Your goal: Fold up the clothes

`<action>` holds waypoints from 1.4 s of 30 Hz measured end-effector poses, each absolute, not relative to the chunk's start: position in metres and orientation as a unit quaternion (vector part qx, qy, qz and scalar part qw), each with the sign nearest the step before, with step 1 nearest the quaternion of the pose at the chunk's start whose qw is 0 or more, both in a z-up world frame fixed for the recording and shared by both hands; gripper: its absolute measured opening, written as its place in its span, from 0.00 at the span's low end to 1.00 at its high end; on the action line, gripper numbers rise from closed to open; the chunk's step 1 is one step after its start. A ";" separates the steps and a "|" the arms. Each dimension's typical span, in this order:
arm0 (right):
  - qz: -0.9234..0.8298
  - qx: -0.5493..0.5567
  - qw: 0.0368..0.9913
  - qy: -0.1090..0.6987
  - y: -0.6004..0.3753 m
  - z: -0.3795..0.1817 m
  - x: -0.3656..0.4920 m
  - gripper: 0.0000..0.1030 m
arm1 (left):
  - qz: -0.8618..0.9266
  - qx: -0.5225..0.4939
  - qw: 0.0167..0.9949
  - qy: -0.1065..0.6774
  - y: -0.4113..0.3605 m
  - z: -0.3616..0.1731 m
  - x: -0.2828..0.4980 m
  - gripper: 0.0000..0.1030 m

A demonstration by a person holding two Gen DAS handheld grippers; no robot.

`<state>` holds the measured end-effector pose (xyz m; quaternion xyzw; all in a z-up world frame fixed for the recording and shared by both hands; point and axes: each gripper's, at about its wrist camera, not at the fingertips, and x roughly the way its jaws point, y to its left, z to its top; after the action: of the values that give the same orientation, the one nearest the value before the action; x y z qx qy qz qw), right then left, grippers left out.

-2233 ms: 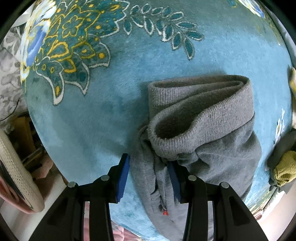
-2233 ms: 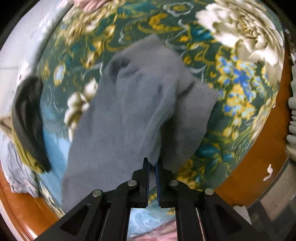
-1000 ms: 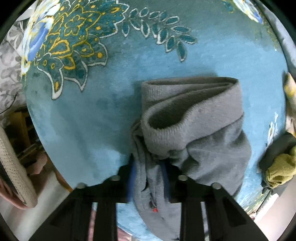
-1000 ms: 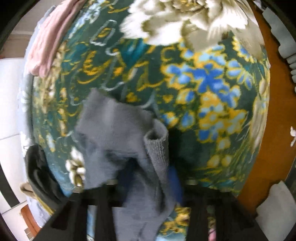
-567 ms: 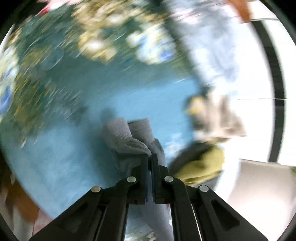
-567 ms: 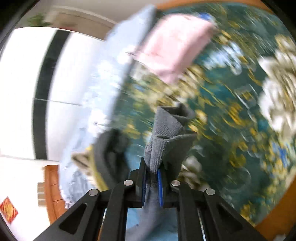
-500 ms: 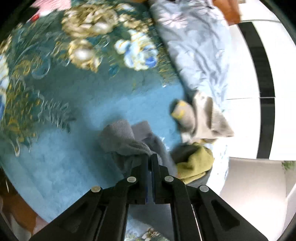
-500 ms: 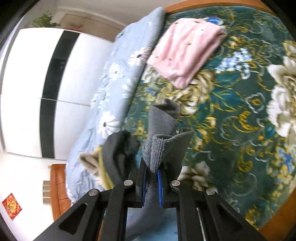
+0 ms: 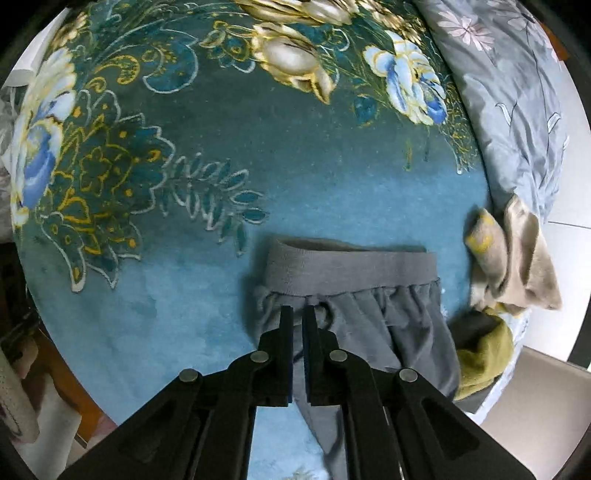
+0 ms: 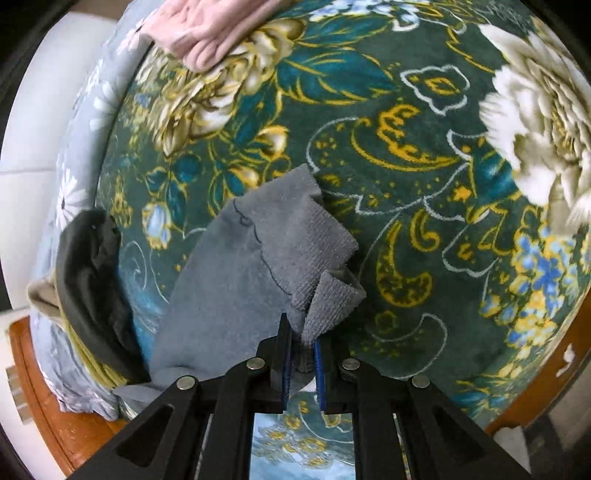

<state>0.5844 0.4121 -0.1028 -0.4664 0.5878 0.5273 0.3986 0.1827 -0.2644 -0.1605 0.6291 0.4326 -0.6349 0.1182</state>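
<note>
Left gripper (image 9: 298, 314) pinches grey trousers (image 9: 369, 295) below waistband, frame centre; right gripper (image 10: 301, 334) clamps their ribbed cuff (image 10: 325, 299).

Bedroom: floral blanket (image 9: 229, 155), duvet (image 9: 517, 110)

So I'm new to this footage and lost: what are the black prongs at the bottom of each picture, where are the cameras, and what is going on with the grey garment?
The black prongs are two hand-held grippers, one in each of a person's hands; no robot arm is involved. Each carries a fisheye camera looking forward along its fingers, which is why everything bulges.

In the left wrist view, the left gripper is shut on the grey trousers just under the waistband.

In the right wrist view, the right gripper pinches a ribbed cuff of the same trousers.

They lie on a teal floral blanket. A beige, olive and dark clothes pile sits beside them, and a pink cloth lies farther off.
</note>
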 end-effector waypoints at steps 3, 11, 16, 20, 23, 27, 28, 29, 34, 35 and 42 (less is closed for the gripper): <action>0.535 -0.476 0.398 0.573 0.416 -0.100 0.572 0.11 | -0.631 0.624 0.083 0.453 -0.241 -0.137 0.148 0.17; 0.525 -0.491 0.406 0.564 0.416 -0.088 0.560 0.13 | -0.565 0.646 0.019 0.513 -0.140 -0.156 0.044 0.52; 0.509 -0.482 0.420 0.576 0.417 -0.088 0.560 0.13 | -0.535 0.684 0.049 0.494 -0.088 -0.184 0.005 0.52; 0.496 -0.479 0.431 0.582 0.418 -0.089 0.559 0.14 | -0.508 0.733 0.102 0.440 -0.065 -0.216 -0.011 0.52; 0.489 -0.479 0.436 0.584 0.420 -0.091 0.558 0.14 | -0.491 0.757 0.138 0.409 -0.056 -0.234 -0.020 0.52; 0.486 -0.482 0.441 0.581 0.422 -0.092 0.552 0.14 | -0.470 0.793 0.173 0.347 -0.043 -0.251 -0.032 0.42; 0.485 -0.484 0.441 0.580 0.422 -0.093 0.551 0.14 | -0.466 0.801 0.180 0.331 -0.040 -0.252 -0.034 0.38; 0.484 -0.486 0.441 0.579 0.423 -0.093 0.549 0.14 | -0.462 0.807 0.186 0.316 -0.037 -0.254 -0.037 0.37; 0.484 -0.491 0.436 0.578 0.427 -0.093 0.544 0.14 | -0.464 0.818 0.199 0.278 -0.031 -0.248 -0.037 0.11; 0.486 -0.490 0.434 0.580 0.428 -0.092 0.544 0.14 | -0.470 0.815 0.194 0.279 -0.031 -0.244 -0.035 0.11; 0.501 -0.479 0.422 0.584 0.427 -0.085 0.544 0.14 | -0.562 0.735 0.036 0.377 -0.078 -0.161 0.007 0.09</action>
<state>0.5444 0.4272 -0.0851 -0.4793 0.5840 0.5009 0.4223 0.0070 -0.0779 -0.1609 0.7355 0.3770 -0.5619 0.0359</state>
